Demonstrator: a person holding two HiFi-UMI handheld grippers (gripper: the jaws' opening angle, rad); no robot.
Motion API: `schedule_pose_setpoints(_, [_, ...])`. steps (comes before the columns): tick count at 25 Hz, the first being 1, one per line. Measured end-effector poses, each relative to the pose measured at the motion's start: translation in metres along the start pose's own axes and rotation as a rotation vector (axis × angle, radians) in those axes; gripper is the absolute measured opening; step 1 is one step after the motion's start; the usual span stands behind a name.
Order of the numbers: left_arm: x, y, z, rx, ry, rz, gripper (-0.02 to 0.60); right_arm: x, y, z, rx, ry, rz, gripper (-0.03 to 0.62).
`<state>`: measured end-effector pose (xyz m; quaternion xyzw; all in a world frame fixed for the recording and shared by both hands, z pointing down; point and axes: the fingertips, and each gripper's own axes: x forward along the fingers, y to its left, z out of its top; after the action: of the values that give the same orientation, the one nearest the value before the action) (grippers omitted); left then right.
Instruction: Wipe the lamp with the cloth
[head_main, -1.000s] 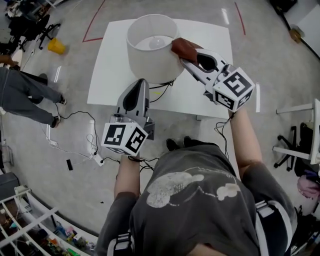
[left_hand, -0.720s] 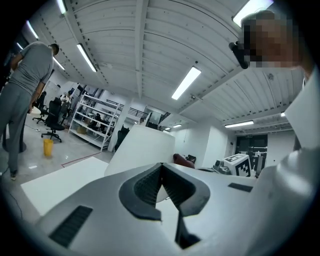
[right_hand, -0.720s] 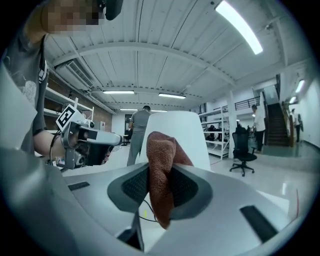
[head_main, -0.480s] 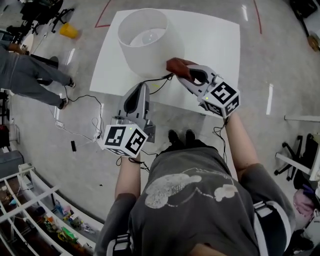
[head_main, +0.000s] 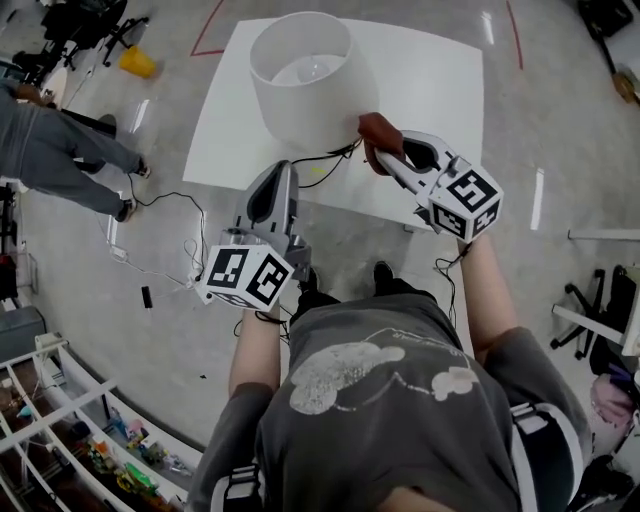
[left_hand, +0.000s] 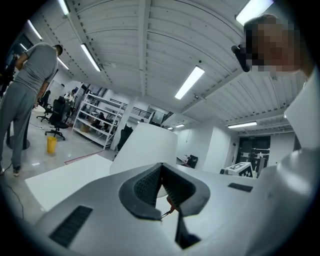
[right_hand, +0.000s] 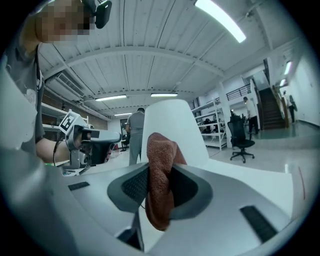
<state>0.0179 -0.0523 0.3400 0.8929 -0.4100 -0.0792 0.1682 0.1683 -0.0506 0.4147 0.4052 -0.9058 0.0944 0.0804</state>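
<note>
- Grey polished floor (head_main: 150, 330) around the work spot; a bystander in grey trousers (head_main: 60, 160) stands off to the left, well apart from the table.
- White rectangular table (head_main: 440, 90), seen steeply from above; the person holding the grippers stands at its near edge.
- Lamp (head_main: 305, 100): white drum shade, upright on the table's left half, open top facing the head camera, bulb (head_main: 310, 70) visible inside. It fills the middle distance of both gripper views (left_hand: 145, 145) (right_hand: 175, 120).
- Left gripper (head_main: 283, 168): held low at the table's near edge, tip aimed up at the shade's near side, near it but apart. In its own view (left_hand: 161, 166) the ribbed pads meet at the tip with nothing pinched between them.
- Right gripper (head_main: 385, 155): reaches in from the right, tip at the shade's near-right flank. Its own view (right_hand: 159, 172) shows the jaws clamped on the cloth.
- Cloth (head_main: 380, 130): rust-brown, bunched, sticking up past the right gripper's jaw tips and hanging a little below them (right_hand: 160, 190). From above it sits against the shade's lower right wall; actual contact cannot be confirmed.
- Black cable (head_main: 322, 172): loops on the table by the lamp's near side, between the two gripper tips.
- Small yellow object (head_main: 138, 62) on the floor, far left of the table.
</note>
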Motion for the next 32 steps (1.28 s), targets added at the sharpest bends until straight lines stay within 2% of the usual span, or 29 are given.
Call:
schedule_pose_setpoints(8, [0.002, 0.016, 0.036, 0.033, -0.004, -0.187, 0.008, -0.010, 0.028, 0.089, -0.056, -0.179, -0.142, 0.097])
schedule_pose_setpoints(11, [0.004, 0.025, 0.049, 0.035, -0.015, -0.250, 0.008, 0.000, 0.037, 0.117, -0.109, -0.207, -0.190, 0.097])
schedule_pose_setpoints(14, [0.002, 0.030, 0.053, 0.030, -0.007, -0.313, 0.008, 0.016, 0.043, 0.127, -0.141, -0.186, -0.246, 0.097])
schedule_pose_setpoints(18, [-0.007, 0.037, 0.050, 0.016, 0.027, -0.386, 0.008, 0.030, 0.050, 0.121, -0.119, -0.165, -0.336, 0.097])
schedule_pose_setpoints(21, [-0.019, 0.049, 0.046, 0.002, 0.053, -0.413, 0.008, 0.035, 0.056, 0.109, -0.089, -0.169, -0.398, 0.097])
schedule_pose_setpoints(26, [-0.024, 0.081, 0.038, -0.017, 0.088, -0.397, 0.008, 0.049, 0.060, 0.079, -0.015, -0.139, -0.452, 0.097])
schedule_pose_setpoints(32, [-0.025, 0.094, 0.022, -0.046, 0.116, -0.362, 0.008, 0.054, 0.063, 0.031, 0.062, -0.029, -0.478, 0.097])
